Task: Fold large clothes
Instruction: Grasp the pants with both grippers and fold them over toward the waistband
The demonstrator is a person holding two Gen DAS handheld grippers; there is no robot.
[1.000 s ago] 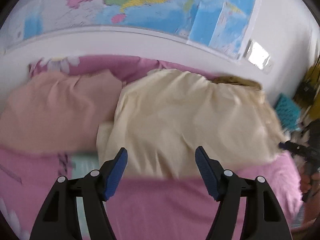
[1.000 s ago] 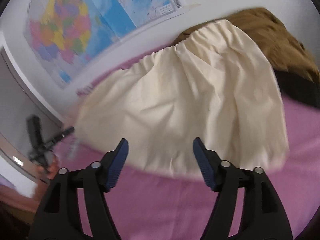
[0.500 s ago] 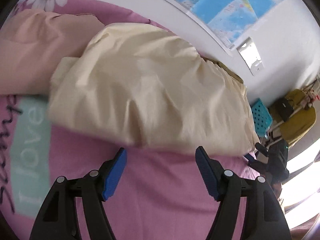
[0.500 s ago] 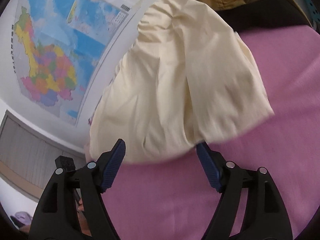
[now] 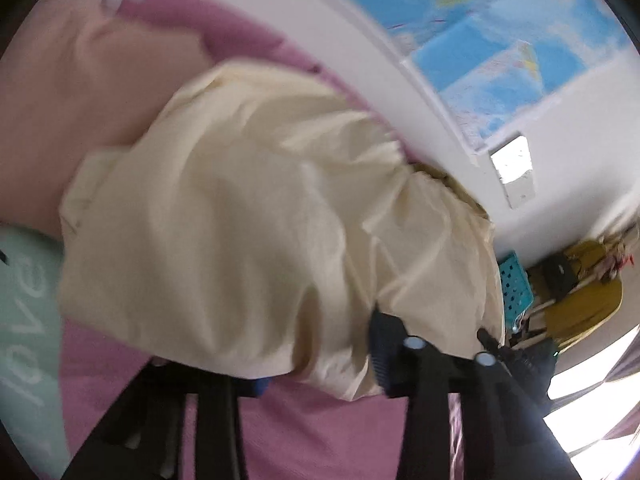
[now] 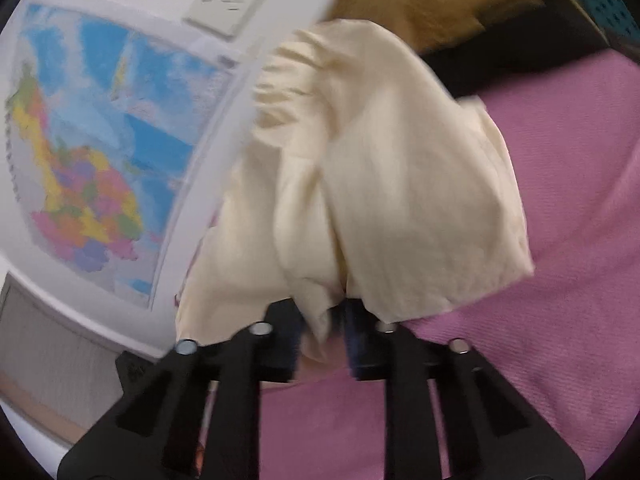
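A large cream garment (image 5: 256, 216) lies bunched on the pink bed. My left gripper (image 5: 316, 364) has its near hem between its fingers; the cloth drapes over and hides the left fingertip. In the right wrist view the same cream garment (image 6: 384, 184) hangs in folds, and my right gripper (image 6: 322, 336) is closed on a pinch of its lower edge, lifting it off the sheet. Both views are motion blurred.
A pink bed sheet (image 6: 568, 280) with a mint patch with lettering (image 5: 24, 320). A peach pillow (image 5: 80, 92) at the far left. A brown garment (image 6: 420, 4) and a black one (image 6: 520, 52) lie by the wall. Wall maps (image 6: 100, 152), a teal basket (image 5: 514, 288).
Both grippers moved forward to the garment's near edge and closed from wide open onto the cloth. The fabric has bunched up and lifted at the right gripper.
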